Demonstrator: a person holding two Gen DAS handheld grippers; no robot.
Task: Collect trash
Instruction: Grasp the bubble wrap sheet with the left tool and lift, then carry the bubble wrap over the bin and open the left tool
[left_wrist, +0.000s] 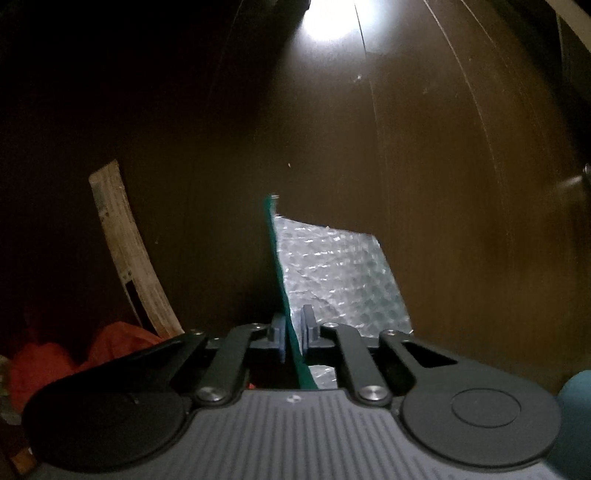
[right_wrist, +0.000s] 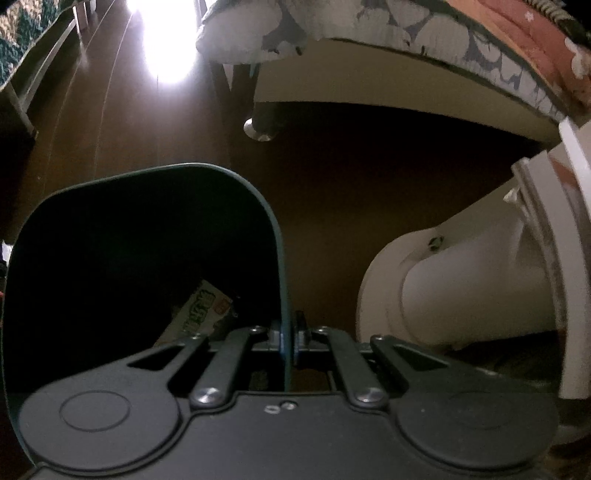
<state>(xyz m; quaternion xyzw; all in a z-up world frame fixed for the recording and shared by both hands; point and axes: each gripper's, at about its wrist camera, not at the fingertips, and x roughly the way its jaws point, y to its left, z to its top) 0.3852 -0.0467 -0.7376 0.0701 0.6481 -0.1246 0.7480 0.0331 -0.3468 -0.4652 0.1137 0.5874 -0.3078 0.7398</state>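
In the left wrist view my left gripper (left_wrist: 293, 325) points down at the dark wood floor. It is shut on a thin green sheet (left_wrist: 277, 258) seen edge-on. A piece of bubble wrap (left_wrist: 340, 273) spreads out to the right of the sheet; I cannot tell whether the two are joined. In the right wrist view my right gripper (right_wrist: 290, 326) is shut on the rim of a dark green bin (right_wrist: 279, 240), whose opening lies to the left. A printed wrapper (right_wrist: 201, 310) lies inside the bin.
A long pale paper strip (left_wrist: 125, 251) and something orange (left_wrist: 110, 343) lie on the floor at the left. A white rounded appliance (right_wrist: 461, 277) stands right of the bin. A bed with a floral cover (right_wrist: 406, 44) crosses the top, and a bright glare falls on the floor (right_wrist: 166, 44).
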